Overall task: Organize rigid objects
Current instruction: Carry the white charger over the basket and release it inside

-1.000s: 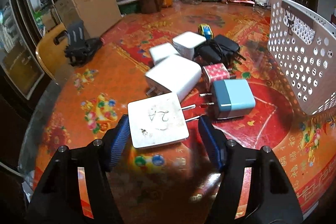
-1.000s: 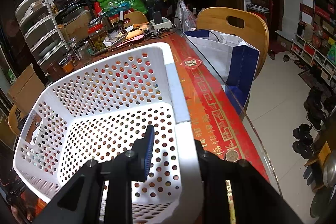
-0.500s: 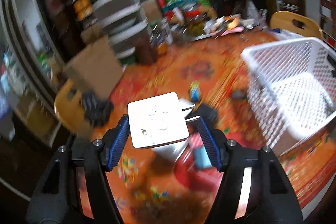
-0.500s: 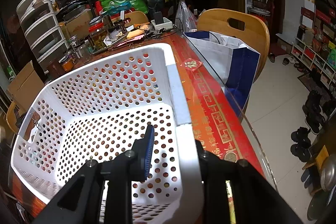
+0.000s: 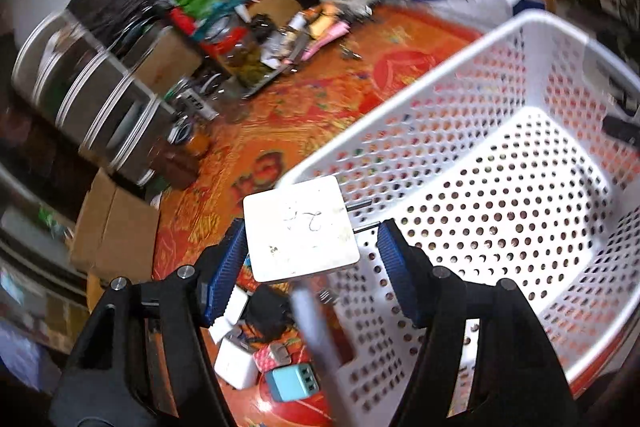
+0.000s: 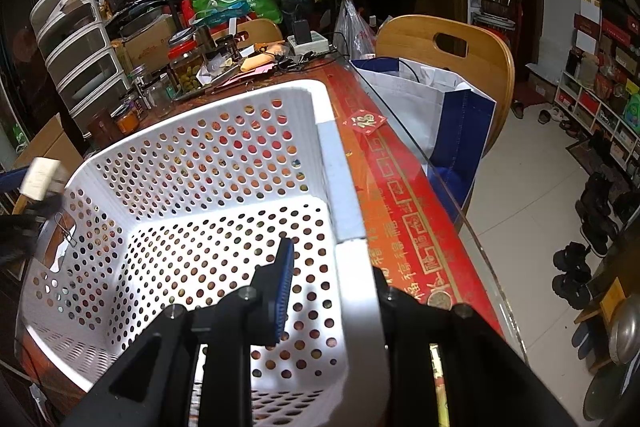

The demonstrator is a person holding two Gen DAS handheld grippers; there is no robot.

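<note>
My left gripper (image 5: 310,255) is shut on a white charger (image 5: 300,229) with "2A" written on it, prongs pointing right. It holds the charger in the air over the near-left rim of the white perforated basket (image 5: 520,211). The charger also shows blurred at the left edge of the right wrist view (image 6: 40,179). My right gripper (image 6: 332,291) is shut on the basket's right wall (image 6: 340,187), one finger inside and one outside. Several more chargers (image 5: 260,359), among them a light-blue one (image 5: 292,383), lie on the table below the left gripper.
The table (image 6: 404,219) has a red patterned cover under glass. Jars, boxes and stacked drawers (image 6: 76,43) crowd its far side. A wooden chair (image 6: 448,55) with a white and blue bag (image 6: 440,107) stands to the right. A cardboard box (image 5: 116,227) is at the left.
My left gripper has lifted the white charger off the table and carried it right to the basket's rim. My right gripper has stayed on the basket wall.
</note>
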